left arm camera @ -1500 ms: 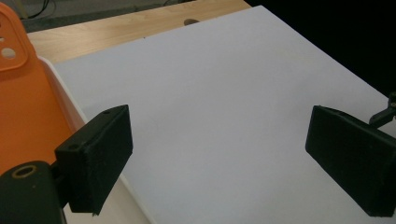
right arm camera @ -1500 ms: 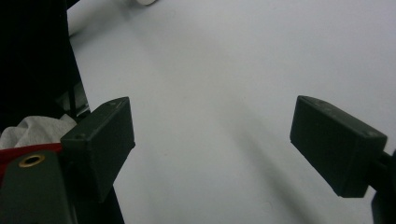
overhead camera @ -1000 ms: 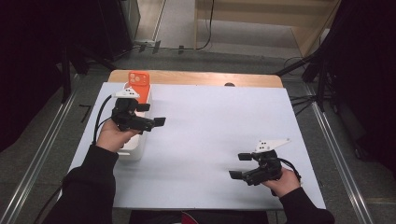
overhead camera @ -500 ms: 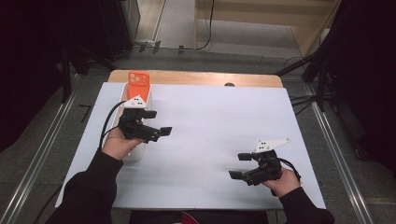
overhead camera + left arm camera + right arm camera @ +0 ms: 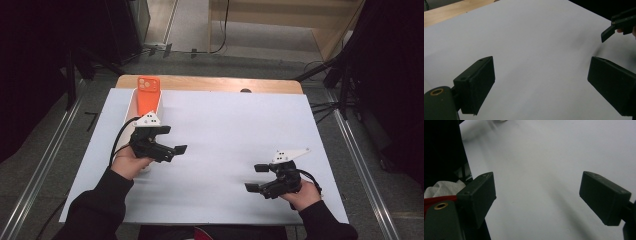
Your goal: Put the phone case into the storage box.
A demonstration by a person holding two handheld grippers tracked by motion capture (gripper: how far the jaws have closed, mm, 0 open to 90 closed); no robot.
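Claws first: the left claw (image 5: 167,140) hovers spread and empty at the 9 o'clock side of the white surface (image 5: 225,120), the right claw (image 5: 257,177) spread and empty near its 5 o'clock edge, with bare room between them. At 11 o'clock the orange phone (image 5: 148,95) lies on a white box (image 5: 134,107), just beyond the left claw.

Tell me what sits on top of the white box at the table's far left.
An orange phone case lies on the white box. The left gripper covers the box's near end.
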